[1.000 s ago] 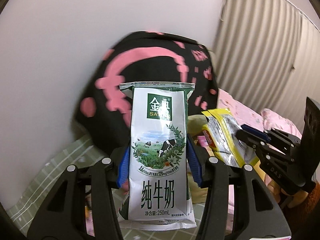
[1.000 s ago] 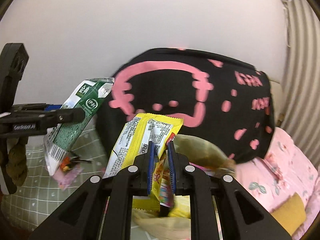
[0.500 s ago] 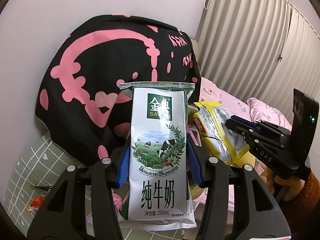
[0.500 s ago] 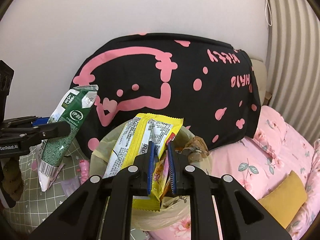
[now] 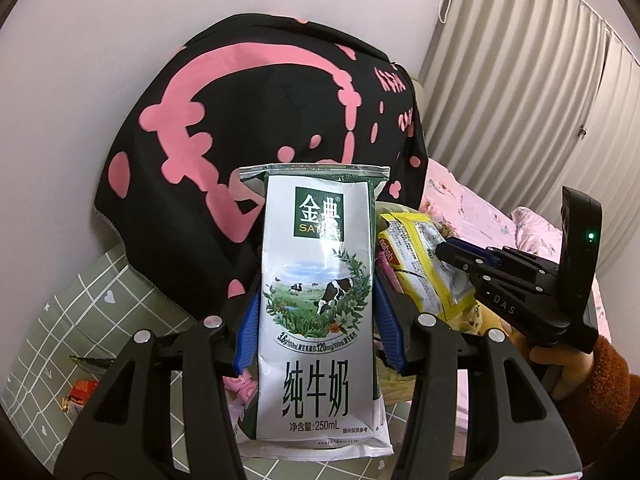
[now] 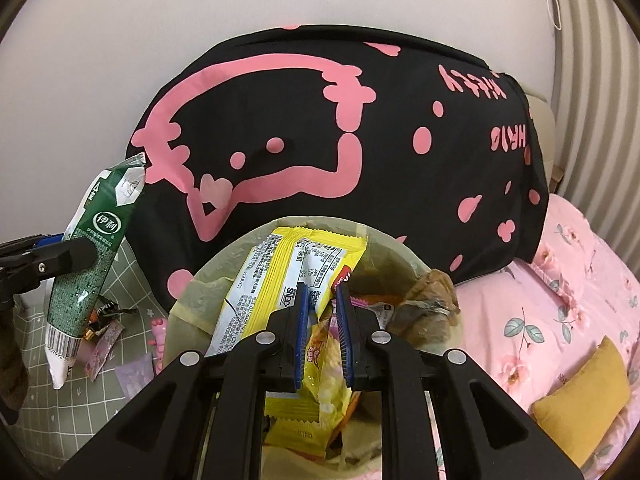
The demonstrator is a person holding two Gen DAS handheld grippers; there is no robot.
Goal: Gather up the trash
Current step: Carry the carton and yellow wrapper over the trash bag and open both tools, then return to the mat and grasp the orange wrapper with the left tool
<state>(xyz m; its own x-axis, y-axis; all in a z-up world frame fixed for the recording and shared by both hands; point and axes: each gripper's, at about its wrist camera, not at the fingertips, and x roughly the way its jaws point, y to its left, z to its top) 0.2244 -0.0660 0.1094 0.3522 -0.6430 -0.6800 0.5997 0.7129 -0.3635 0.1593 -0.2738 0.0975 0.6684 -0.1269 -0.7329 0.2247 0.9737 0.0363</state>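
Note:
My left gripper (image 5: 318,322) is shut on a white and green milk pouch (image 5: 318,280), held upright; the pouch also shows in the right wrist view (image 6: 94,252), left of the bin. My right gripper (image 6: 322,312) is shut on a yellow snack wrapper (image 6: 280,276) and holds it over the open mouth of a bin lined with a yellowish bag (image 6: 196,300). The bin holds several other wrappers and crumpled brown paper (image 6: 430,300). In the left wrist view the right gripper (image 5: 452,254) and its wrapper (image 5: 420,264) are to the right of the pouch.
A black cushion with pink print (image 6: 340,120) leans on the white wall behind the bin. Small wrappers (image 6: 104,332) and a red one (image 5: 80,394) lie on the green checked sheet (image 5: 60,312). Pink floral bedding (image 6: 568,280), a yellow pillow (image 6: 588,392) and curtains (image 5: 520,80) are at right.
Both grippers have moved on toward the bin with their loads. The bin now fills the lower middle of the right wrist view, with the yellow wrapper over its mouth.

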